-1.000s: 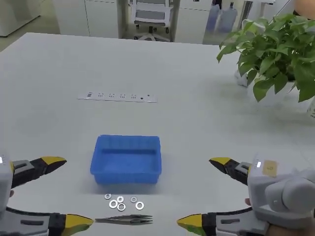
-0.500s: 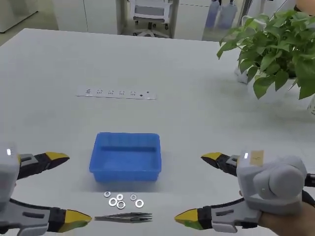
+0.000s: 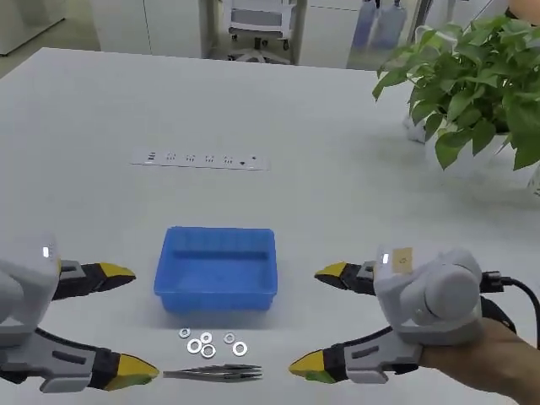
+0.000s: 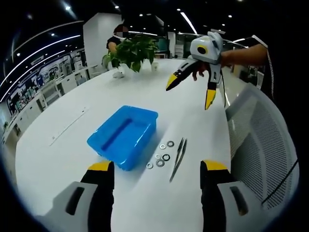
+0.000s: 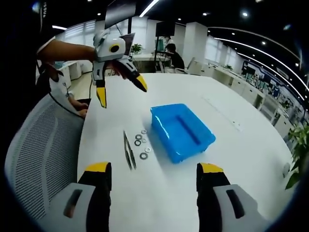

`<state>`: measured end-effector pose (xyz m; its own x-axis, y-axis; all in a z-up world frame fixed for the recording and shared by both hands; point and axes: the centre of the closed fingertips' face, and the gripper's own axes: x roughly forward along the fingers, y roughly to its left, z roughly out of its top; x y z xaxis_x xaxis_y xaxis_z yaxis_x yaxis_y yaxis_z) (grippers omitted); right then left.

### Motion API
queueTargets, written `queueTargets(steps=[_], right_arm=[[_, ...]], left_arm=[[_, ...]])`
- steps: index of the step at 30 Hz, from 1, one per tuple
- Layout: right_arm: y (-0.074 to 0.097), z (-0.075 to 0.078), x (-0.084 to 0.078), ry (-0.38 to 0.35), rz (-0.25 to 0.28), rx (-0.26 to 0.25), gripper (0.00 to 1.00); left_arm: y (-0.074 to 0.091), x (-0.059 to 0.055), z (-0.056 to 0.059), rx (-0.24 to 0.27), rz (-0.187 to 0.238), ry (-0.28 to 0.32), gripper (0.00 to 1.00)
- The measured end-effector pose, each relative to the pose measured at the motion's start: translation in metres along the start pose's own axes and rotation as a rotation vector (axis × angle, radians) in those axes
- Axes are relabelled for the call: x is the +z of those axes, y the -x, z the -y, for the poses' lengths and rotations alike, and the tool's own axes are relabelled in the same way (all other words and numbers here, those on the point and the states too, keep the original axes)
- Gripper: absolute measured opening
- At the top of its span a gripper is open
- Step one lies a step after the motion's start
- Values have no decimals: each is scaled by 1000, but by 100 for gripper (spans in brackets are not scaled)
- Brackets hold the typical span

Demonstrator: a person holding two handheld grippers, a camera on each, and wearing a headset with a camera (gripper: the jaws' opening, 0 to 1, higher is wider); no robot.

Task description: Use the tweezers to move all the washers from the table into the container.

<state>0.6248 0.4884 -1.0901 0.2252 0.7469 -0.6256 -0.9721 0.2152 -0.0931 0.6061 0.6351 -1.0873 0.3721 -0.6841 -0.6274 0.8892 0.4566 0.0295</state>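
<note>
The left tool (image 3: 137,321) is held over the worktop (image 3: 354,194) with its jaws spread wide and nothing between them. The right tool (image 3: 310,319), carried by a hand (image 3: 498,363), is spread equally wide and is also empty. The two tools face each other, well apart.

Between them on the worktop lie the tweezers (image 3: 213,373), the washers (image 3: 211,343) and the blue container (image 3: 216,301).

- The tweezers lie flat, level with each tool's nearer jaw tip.
- The washers form a loose cluster just beyond the tweezers, apart from them.
- The container stands just beyond the washers, level with the far jaw tips. Its interior shows bare blue floor.

A power strip (image 3: 201,160) lies well beyond the container. A potted plant (image 3: 472,76) stands far beyond the right tool.
</note>
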Motion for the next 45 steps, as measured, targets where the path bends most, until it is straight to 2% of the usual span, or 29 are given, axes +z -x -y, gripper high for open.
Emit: queueTargets(steps=[11,25,33,37,45], right_arm=[[-23,-14,0,85,-36,113,60],[-51,-38,-7,172,-93,255,39],[-67,-46,-7,205,-108,291,32],[-75,-49,-12,230,-133,306,28],[-88,-57,-19,245,-166,339,22]], left_arm=[[-11,-10,7,-78,-66,-44,65],[-31,-25,18,-164,-161,-94,51],[-41,-35,23,-197,-210,-121,39],[-45,-39,25,-214,-236,-141,28],[-54,-49,27,-247,-271,-177,22]])
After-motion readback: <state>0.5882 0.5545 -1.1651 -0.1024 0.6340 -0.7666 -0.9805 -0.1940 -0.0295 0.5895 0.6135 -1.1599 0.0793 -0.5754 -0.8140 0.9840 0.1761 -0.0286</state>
